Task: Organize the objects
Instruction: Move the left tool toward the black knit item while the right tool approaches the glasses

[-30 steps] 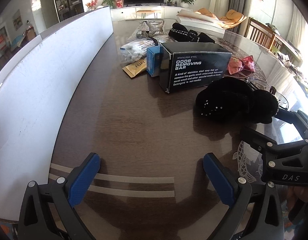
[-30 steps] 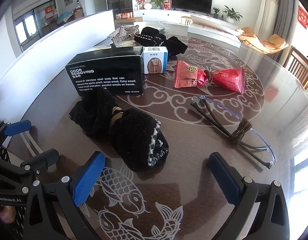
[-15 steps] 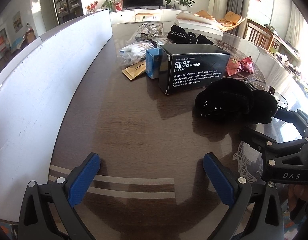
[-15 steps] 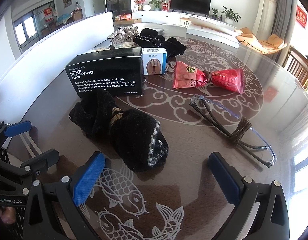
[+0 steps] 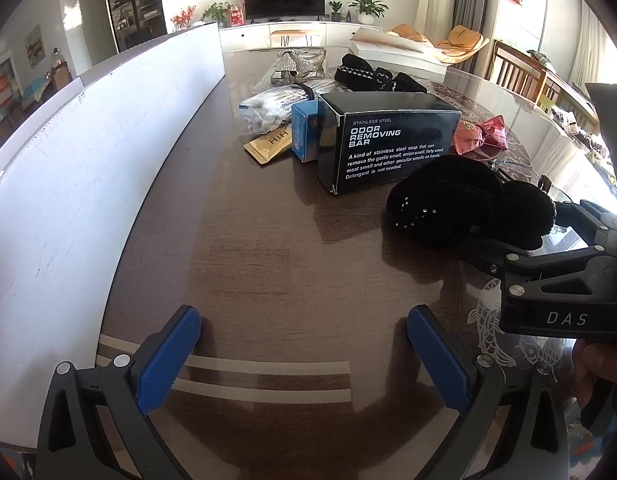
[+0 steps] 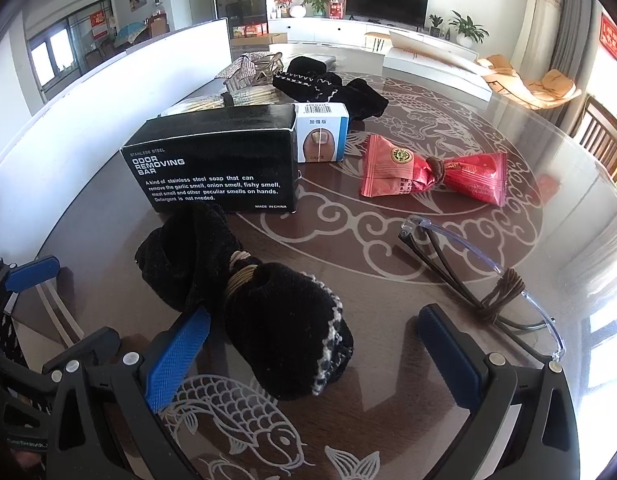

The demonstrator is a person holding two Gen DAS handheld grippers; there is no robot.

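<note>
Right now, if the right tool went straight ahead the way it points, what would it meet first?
Probably the black sock bundle, already partly between the open right tool's fingers, nearer the left one. Depth is hard to judge.

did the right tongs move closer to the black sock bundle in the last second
Yes. The right tongs advanced toward the sock bundle, which now sits partly between them, nearer than the black box.

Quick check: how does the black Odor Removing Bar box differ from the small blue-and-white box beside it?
The black box is clearly larger and lies lengthwise; the blue-and-white box is smaller and stands on end. The black box carries white English text; the smaller one shows a barcode and a toenail picture. Both are closed cardboard cartons, side by side on the table.
</note>
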